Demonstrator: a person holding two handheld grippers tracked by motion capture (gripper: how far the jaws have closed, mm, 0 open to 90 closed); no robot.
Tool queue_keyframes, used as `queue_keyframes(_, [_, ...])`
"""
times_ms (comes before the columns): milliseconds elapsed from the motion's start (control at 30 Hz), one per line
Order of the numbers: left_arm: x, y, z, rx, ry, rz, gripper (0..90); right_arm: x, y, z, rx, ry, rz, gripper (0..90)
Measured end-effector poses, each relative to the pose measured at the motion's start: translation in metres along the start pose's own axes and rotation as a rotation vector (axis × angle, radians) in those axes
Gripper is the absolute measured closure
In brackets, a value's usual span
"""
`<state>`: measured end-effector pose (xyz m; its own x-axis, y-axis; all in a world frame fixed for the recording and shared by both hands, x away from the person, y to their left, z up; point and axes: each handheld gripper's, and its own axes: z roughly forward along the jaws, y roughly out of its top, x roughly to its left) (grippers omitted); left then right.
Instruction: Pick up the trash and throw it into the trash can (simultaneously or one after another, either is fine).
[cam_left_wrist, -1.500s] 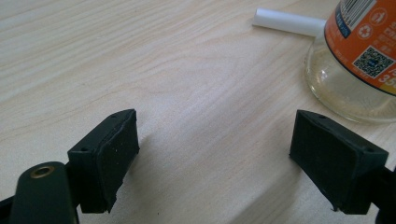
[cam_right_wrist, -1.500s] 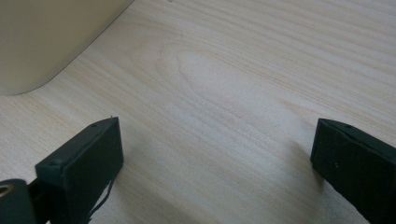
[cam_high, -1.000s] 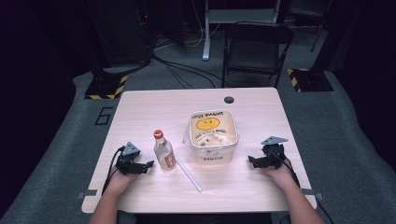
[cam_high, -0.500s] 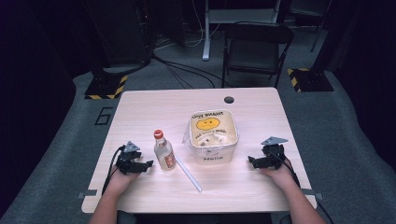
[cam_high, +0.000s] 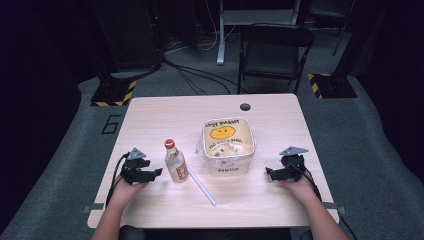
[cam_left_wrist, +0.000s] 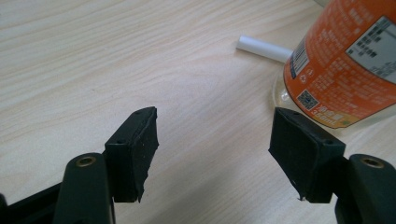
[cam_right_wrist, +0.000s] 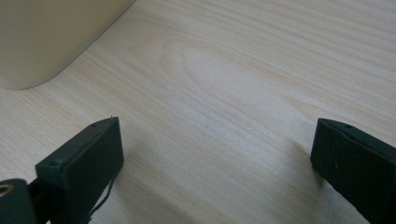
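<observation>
Upright, the clear bottle (cam_high: 176, 166) wears a red cap, orange label.

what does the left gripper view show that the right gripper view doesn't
The left gripper view shows the bottle with its orange label, standing just past the open left gripper, and an end of the white straw behind it. The right gripper view shows a rounded corner of the cream bin beyond the open right gripper. Both share the pale wooden table and empty jaws.

My left gripper view cuts off the bottle (cam_left_wrist: 343, 65) above its label; the tub's (cam_high: 228, 167) lettering is too small to read.
</observation>
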<state>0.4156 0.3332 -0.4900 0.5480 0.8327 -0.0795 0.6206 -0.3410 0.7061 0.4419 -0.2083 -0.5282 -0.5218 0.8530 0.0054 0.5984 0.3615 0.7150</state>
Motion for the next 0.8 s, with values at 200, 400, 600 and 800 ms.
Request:
queue_keyframes(200, [-0.002, 0.010, -0.016, -0.032, -0.008, 0.007, 33.0, 0.000, 0.000, 0.000, 0.000, 0.002, -0.001, 1.6])
queue_keyframes(400, [-0.007, 0.023, -0.033, -0.038, -0.030, 0.047, 36.8, 0.000, 0.000, 0.000, -0.004, 0.005, -0.010, 1.6])
queue_keyframes(600, [-0.009, 0.031, -0.045, -0.051, -0.044, 0.042, 37.9, 0.000, 0.000, 0.000, 0.000, 0.008, -0.007, 1.7])
queue_keyframes(800, [-0.010, 0.036, -0.055, -0.073, -0.048, 0.031, 37.9, 0.000, 0.000, 0.000, 0.000, 0.008, -0.008, 1.7])
